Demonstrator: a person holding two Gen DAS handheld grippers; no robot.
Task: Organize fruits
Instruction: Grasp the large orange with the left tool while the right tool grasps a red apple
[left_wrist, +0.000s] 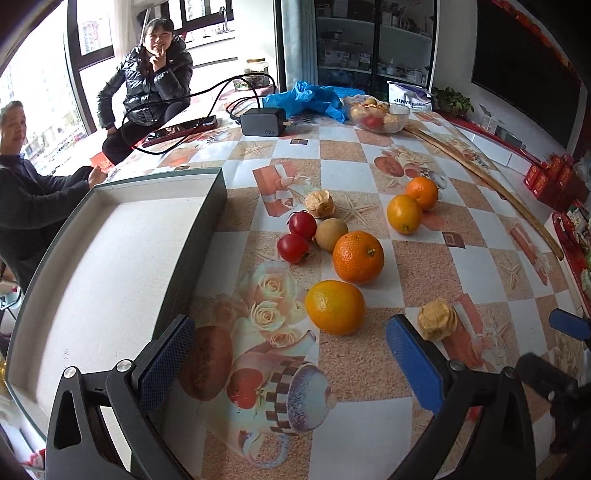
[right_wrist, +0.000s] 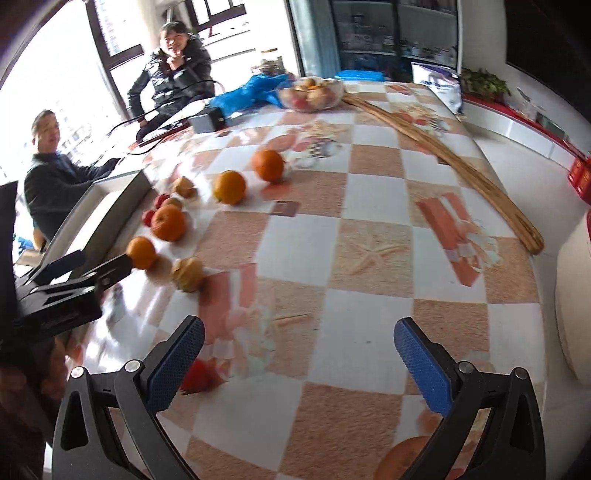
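Note:
Several fruits lie loose on the patterned tablecloth. In the left wrist view a yellow-orange citrus (left_wrist: 335, 307) lies just ahead of my open left gripper (left_wrist: 290, 363). Behind it are a large orange (left_wrist: 358, 256), two red tomatoes (left_wrist: 293, 248), a brown kiwi (left_wrist: 330, 229), two further oranges (left_wrist: 404, 213) and two papery husked fruits (left_wrist: 437, 319). An empty grey-rimmed tray (left_wrist: 122, 258) lies at the left. My right gripper (right_wrist: 299, 363) is open and empty above bare tablecloth; the fruit row (right_wrist: 168, 222) and the left gripper (right_wrist: 92, 267) lie to its left.
A glass bowl of fruit (left_wrist: 376, 112), a blue plastic bag (left_wrist: 306, 98), a black charger with cables (left_wrist: 263, 122) and a phone (left_wrist: 181, 129) sit at the table's far end. A long wooden stick (left_wrist: 491, 184) lies along the right side. Two people sit at the far left.

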